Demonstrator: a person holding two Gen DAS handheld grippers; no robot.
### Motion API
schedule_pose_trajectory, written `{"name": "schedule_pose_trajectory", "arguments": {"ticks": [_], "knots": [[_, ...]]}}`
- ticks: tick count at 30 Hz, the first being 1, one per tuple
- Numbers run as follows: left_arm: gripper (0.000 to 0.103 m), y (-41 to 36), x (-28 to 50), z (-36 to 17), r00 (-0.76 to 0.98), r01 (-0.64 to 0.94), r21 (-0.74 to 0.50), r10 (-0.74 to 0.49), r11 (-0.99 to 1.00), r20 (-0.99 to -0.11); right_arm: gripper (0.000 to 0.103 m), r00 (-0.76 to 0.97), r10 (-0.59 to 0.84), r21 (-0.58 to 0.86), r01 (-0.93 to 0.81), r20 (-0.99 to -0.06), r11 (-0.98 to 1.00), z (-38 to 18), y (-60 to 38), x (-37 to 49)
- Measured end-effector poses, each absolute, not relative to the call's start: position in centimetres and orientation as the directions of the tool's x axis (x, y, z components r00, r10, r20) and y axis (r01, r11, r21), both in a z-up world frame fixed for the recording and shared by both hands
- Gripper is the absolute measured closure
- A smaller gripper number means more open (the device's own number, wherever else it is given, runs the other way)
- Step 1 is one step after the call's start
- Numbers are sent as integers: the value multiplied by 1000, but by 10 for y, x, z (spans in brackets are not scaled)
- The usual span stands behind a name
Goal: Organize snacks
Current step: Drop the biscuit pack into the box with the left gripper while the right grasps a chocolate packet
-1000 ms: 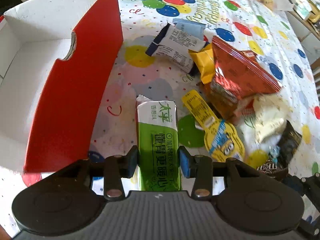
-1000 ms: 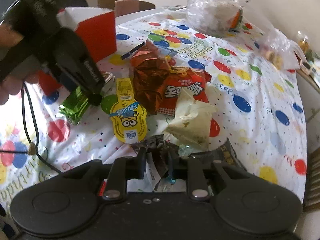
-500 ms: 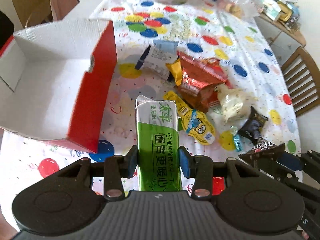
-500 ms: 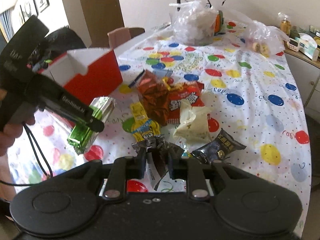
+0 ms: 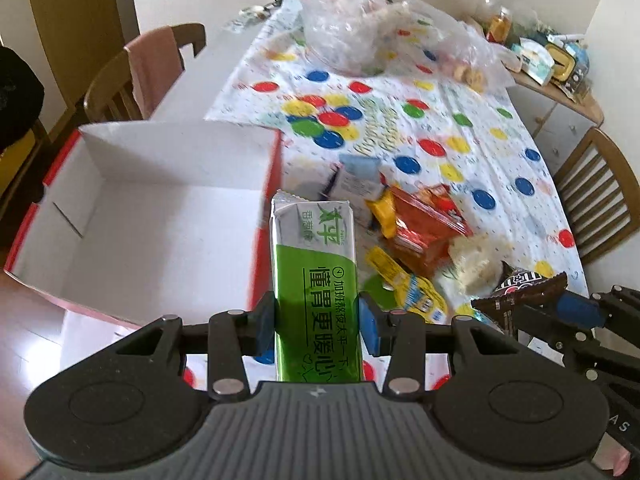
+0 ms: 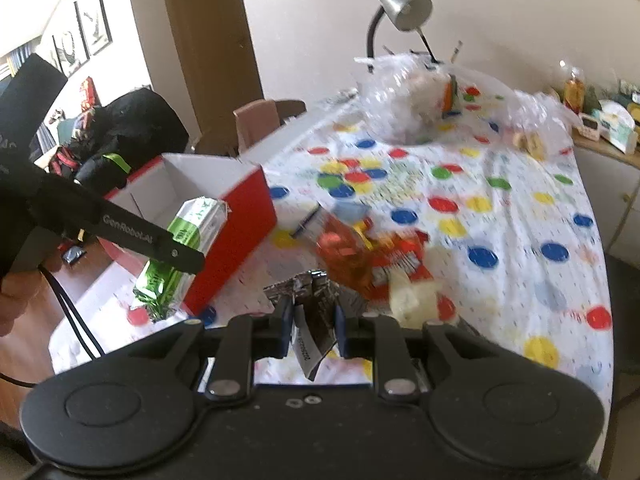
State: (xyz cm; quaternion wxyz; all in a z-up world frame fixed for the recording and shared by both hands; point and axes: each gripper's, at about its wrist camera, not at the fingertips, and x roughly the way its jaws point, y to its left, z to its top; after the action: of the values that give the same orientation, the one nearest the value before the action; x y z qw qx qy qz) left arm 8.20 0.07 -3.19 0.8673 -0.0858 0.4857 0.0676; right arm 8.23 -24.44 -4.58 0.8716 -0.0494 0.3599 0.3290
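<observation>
My left gripper [image 5: 318, 330] is shut on a green and white cracker pack [image 5: 314, 280], held in the air beside the right wall of the red box [image 5: 168, 168], whose white inside holds nothing I can see. From the right wrist view that same green pack [image 6: 182, 240] hangs near the red box [image 6: 236, 232]. My right gripper [image 6: 312, 330] is shut on a small dark brown candy packet [image 6: 316, 320]. The same packet [image 5: 524, 286] shows at the right of the left wrist view. A pile of loose snacks [image 5: 424, 236] lies on the spotted tablecloth [image 5: 460, 128].
Clear plastic bags [image 5: 372, 40] sit at the far end of the table. Wooden chairs stand at the left [image 5: 140, 76] and right [image 5: 600, 196]. A desk lamp [image 6: 400, 8] rises behind the bags. A side counter [image 5: 560, 64] carries clutter. A hand [image 6: 16, 292] holds the left gripper.
Both grippers have risen from the table with their packs. The green pack came up level with the box's open top. The dark packet left the tablecloth.
</observation>
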Motion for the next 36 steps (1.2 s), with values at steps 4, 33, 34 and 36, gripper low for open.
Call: {"name": "schedule_pose_trajectory", "arguments": {"ticks": [4, 33, 34, 36], "knots": [[61, 32, 80, -25, 525, -208, -89, 34, 974, -850, 83, 528, 554, 147, -625, -644, 767, -34, -219, 84], [61, 223, 115, -61, 473, -160, -3, 74, 987, -878, 83, 461, 554, 175, -639, -693, 749, -52, 11, 116], [61, 224, 117, -65, 469, -152, -1, 71, 988, -880, 83, 456, 549, 173, -638, -701, 750, -57, 16, 118], [61, 225, 121, -74, 456, -140, 0, 65, 990, -887, 83, 442, 534, 172, -632, -720, 755, -66, 26, 122]]}}
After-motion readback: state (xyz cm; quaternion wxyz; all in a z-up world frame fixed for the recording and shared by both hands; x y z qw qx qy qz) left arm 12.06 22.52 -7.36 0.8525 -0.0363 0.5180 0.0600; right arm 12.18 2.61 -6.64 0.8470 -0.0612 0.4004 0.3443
